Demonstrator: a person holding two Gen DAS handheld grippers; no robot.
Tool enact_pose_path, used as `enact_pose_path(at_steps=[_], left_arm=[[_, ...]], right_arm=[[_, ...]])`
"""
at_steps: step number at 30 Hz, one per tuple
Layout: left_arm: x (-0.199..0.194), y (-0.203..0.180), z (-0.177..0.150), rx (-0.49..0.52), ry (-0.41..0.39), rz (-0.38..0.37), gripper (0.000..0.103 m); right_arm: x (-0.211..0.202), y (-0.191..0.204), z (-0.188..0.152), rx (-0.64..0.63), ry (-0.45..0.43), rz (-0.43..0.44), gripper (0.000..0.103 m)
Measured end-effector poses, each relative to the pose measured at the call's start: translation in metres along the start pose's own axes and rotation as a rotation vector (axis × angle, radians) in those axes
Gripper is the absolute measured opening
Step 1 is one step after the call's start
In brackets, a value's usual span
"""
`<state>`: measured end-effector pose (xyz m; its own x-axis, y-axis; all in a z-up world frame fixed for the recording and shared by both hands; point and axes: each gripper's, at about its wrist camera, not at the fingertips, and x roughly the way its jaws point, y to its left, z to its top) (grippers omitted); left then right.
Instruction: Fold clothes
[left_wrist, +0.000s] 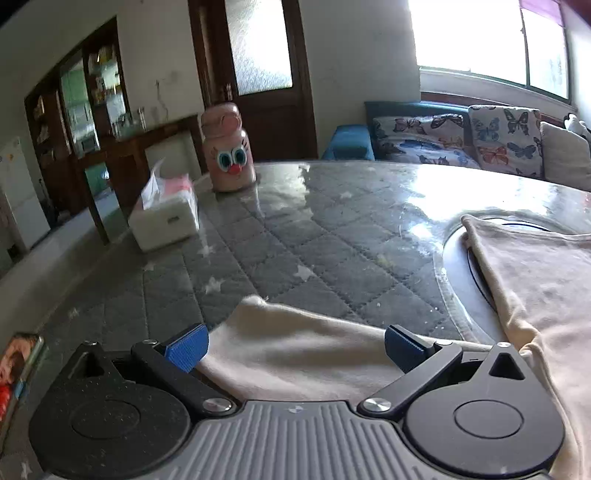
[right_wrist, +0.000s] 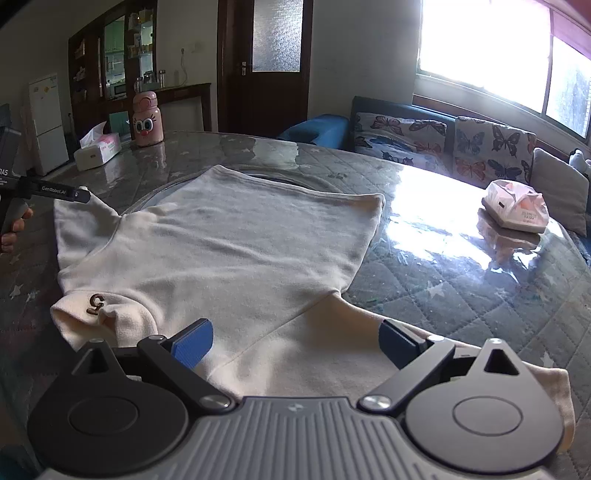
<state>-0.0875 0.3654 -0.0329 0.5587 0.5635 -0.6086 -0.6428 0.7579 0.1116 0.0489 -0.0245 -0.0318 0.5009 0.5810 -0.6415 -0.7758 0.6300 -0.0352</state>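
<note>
My left gripper (left_wrist: 295, 349) has its jaws spread wide, with one sleeve of the shirt (left_wrist: 535, 280) lying between the two blue pads (left_wrist: 186, 349) and nothing clamped. My right gripper (right_wrist: 295, 343) is spread just as wide over the other sleeve, near the bottom edge of the picture, and grips nothing either.

There is one shirt, cream-coloured, lying flat on the table (right_wrist: 461, 295) with its body stretching away from me and both short sleeves out to the sides. A small dark letter mark (right_wrist: 96, 303) sits on a folded bit of cloth by the near left corner in the right view. From the right camera I can see the tip of the left gripper (right_wrist: 79, 194) at the far sleeve, and part of the hand (right_wrist: 13, 230) holding it.

The table wears a grey quilted cover with pale stars under a glossy clear sheet. On it I count one pink bottle (left_wrist: 229, 151) with cartoon eyes, and two tissue packs: a white box (left_wrist: 166, 218) with a tissue sticking out of its top, just beside the bottle, and a soft pack (right_wrist: 515, 206) well apart on the right side. One sofa (right_wrist: 443, 144) with butterfly cushions stands beyond the table.
</note>
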Motion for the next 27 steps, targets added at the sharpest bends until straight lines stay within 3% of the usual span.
enact_pose_path(at_steps=[4, 12, 18, 20, 27], left_arm=[[0.002, 0.001, -0.001, 0.003, -0.004, 0.039, 0.103], [0.019, 0.004, 0.002, 0.020, 0.065, 0.032, 0.103], [0.033, 0.016, 0.008, -0.078, 0.105, 0.023, 0.103], [0.035, 0.020, 0.007, -0.117, 0.100, 0.020, 0.103], [0.033, 0.021, 0.001, -0.095, 0.059, 0.005, 0.103]], right_arm=[[0.000, 0.001, -0.001, -0.003, 0.000, 0.001, 0.098], [-0.001, 0.002, -0.001, 0.001, -0.003, -0.001, 0.100], [0.000, 0.002, -0.002, 0.004, -0.003, -0.002, 0.101], [-0.001, 0.002, -0.002, 0.007, -0.004, -0.001, 0.101], [0.000, 0.003, -0.005, 0.015, -0.003, 0.001, 0.103]])
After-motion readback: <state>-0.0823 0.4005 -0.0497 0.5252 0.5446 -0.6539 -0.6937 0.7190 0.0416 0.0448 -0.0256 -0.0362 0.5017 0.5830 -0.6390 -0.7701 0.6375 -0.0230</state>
